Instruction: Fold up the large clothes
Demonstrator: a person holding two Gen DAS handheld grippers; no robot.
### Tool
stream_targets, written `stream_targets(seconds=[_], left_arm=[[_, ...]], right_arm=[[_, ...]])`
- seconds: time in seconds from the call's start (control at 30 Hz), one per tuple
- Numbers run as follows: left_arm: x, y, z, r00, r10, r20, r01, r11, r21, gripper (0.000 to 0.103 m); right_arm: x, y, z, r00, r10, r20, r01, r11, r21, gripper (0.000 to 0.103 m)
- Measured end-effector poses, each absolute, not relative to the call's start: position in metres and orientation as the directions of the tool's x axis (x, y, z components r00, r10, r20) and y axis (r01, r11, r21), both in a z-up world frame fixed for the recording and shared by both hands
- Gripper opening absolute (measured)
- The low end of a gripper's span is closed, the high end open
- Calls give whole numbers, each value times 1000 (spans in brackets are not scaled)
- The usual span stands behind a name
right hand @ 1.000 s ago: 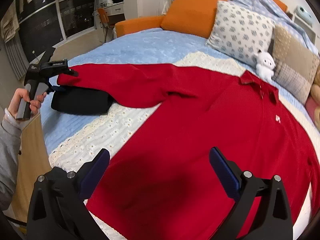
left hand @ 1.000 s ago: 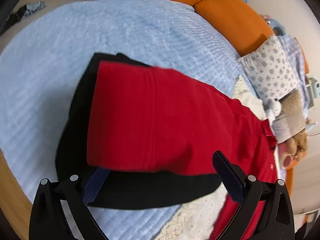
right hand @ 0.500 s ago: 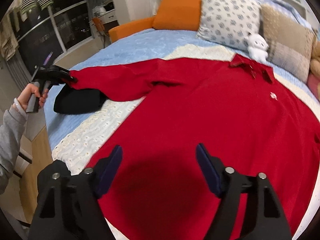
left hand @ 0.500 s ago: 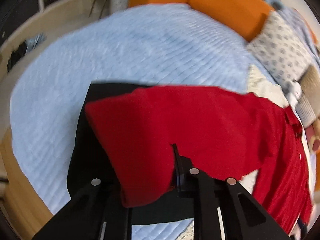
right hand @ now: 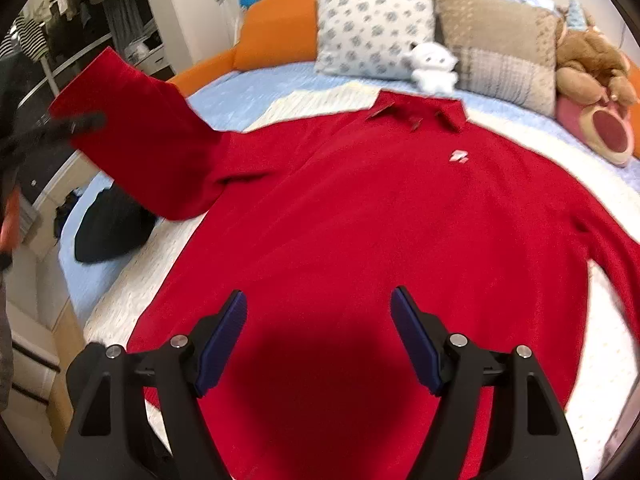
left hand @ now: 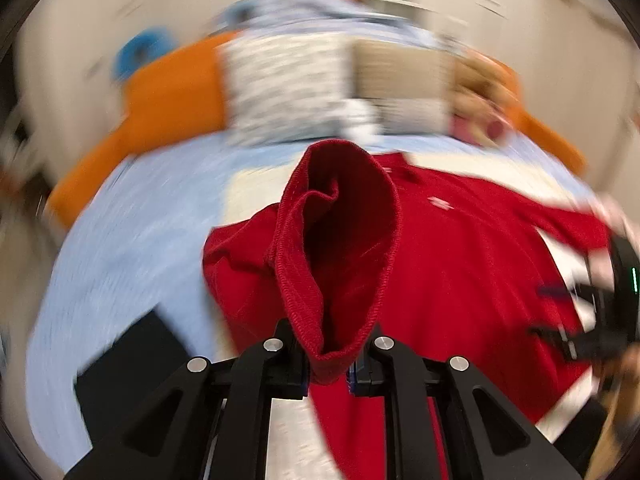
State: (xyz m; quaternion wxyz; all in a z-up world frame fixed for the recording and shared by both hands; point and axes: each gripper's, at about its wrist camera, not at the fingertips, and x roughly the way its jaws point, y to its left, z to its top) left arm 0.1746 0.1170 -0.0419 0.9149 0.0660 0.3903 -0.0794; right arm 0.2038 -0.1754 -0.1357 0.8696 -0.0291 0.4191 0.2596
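My left gripper [left hand: 326,364] has its fingers [left hand: 294,360] pinched on the cuff [left hand: 340,248] of the red sweater [right hand: 360,220]. The cuff's mouth gapes toward the camera, and the sleeve [right hand: 144,140] is lifted off the bed [right hand: 248,92], rising from the shoulder up to the left in the right wrist view. That view shows the gripper only as a dark blur at the sleeve's end.

The rest of the sweater lies flat, front up, on a cream cover [right hand: 132,288], collar [right hand: 420,114] toward the pillows [right hand: 372,20].

My right gripper [right hand: 318,336] hangs over the lower part of the sweater, its fingers [right hand: 224,336] spread wide with nothing between them.

A folded black garment [right hand: 112,232] lies on the bed just left of the sweater, under the raised sleeve.
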Motion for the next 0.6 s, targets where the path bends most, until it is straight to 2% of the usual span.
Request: stream_targets(seconds=[0.07, 0.13, 0.27, 0.43, 0.6], left_arm=[[158, 64, -52, 691, -135, -710, 323, 936, 137, 17], [139, 23, -71, 666, -198, -719, 440, 883, 165, 17], [102, -25, -111, 602, -296, -741, 563, 816, 132, 17], [76, -42, -152, 537, -380, -753, 631, 773, 60, 17], [72, -32, -168, 530, -436, -728, 617, 786, -22, 17]], right_arm=[[213, -181, -124, 546, 399, -737, -453, 880, 140, 73], [226, -181, -111, 568, 383, -729, -446, 887, 118, 73], [269, -171, -89, 585, 367, -723, -441, 892, 97, 74], [352, -116, -80, 451, 510, -733, -509, 821, 258, 75], [452, -16, -117, 271, 598, -754, -512, 753, 413, 75]])
